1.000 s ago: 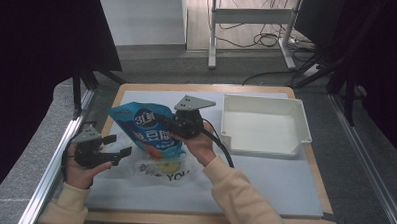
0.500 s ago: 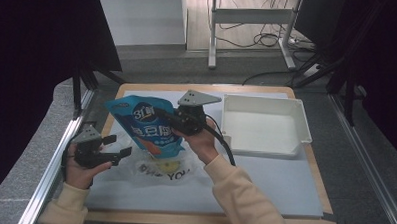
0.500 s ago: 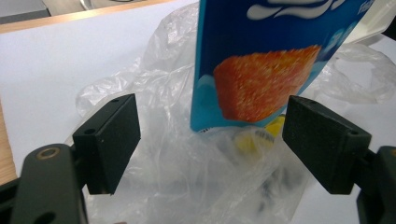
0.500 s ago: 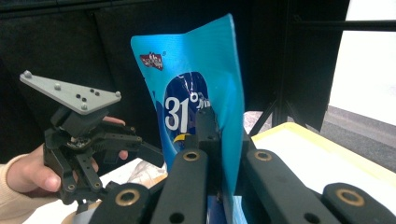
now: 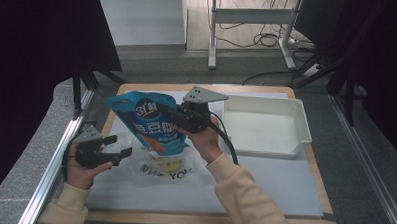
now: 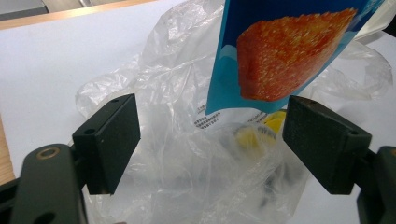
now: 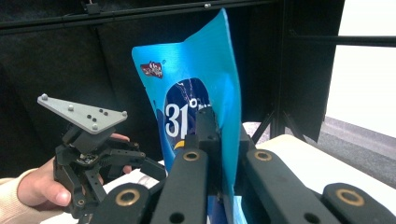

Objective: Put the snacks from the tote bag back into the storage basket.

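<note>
While your right hand-held gripper [image 5: 172, 116] has its jaws clamped tight on the edge of the blue pouch [image 5: 148, 123], that pouch hangs clear of the bench [image 5: 284, 180], above the crumpled clear bag [image 5: 169, 166] lying on the white sheet. In the right gripper view you can see the pouch [image 7: 205, 93] pinched between the two black jaws, its top corner standing up against the dark backdrop.

Look at the print. On the dark blue round panel large white figures read "31", with a small degree mark after them in the right gripper view. Above that sits a small red logo, too small to read. In the high view, white characters run below the number, and you cannot make them out. In the left gripper view the pouch's [image 6: 289, 51] lower part shows a picture of an orange, crumbed block.

The clear bag carries dark capital letters; in the high view the end of the line reads "YOU", and the letters before it are creased and unclear. Through the film in the left gripper view you see fine black print and something yellow [image 6: 261, 130] inside the bag [image 6: 187, 154].

Your left hand-held gripper [image 5: 116, 146] is wide open and grips nothing; its pads stand either side of the bag, not touching it. A white tray [image 5: 299, 113] sits on the bench to the right, well apart from the pouch.
</note>
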`<move>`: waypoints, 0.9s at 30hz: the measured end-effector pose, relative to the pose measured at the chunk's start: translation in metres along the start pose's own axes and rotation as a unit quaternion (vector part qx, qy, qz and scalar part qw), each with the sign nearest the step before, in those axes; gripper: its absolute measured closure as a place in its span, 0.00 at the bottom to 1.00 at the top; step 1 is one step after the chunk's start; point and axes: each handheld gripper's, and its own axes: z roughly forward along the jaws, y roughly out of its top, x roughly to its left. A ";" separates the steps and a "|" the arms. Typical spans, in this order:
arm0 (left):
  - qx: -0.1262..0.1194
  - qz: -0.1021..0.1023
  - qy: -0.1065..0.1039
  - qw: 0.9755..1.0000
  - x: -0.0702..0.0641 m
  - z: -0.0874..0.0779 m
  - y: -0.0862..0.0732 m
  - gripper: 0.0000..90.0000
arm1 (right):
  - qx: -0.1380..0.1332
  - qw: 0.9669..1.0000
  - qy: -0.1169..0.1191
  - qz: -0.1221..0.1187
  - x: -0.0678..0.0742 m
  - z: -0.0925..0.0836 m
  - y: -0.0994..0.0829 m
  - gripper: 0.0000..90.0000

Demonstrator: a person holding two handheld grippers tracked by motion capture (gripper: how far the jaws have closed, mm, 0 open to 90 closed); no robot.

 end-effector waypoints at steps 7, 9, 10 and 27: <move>-0.001 -0.001 0.000 1.000 0.001 0.000 0.000 0.21 | -0.009 1.000 -0.001 -0.001 0.000 -0.006 0.007 0.98; 0.001 0.000 0.001 1.000 0.001 0.000 0.000 0.21 | -0.013 1.000 -0.001 -0.002 -0.001 -0.011 0.011 0.98; 0.001 0.000 0.001 1.000 0.001 0.000 0.000 0.21 | -0.013 1.000 -0.001 -0.002 -0.001 -0.011 0.011 0.98; 0.007 -0.004 0.006 1.000 0.001 0.001 0.000 0.22 | -0.036 0.999 -0.006 -0.004 -0.016 -0.041 0.026 0.99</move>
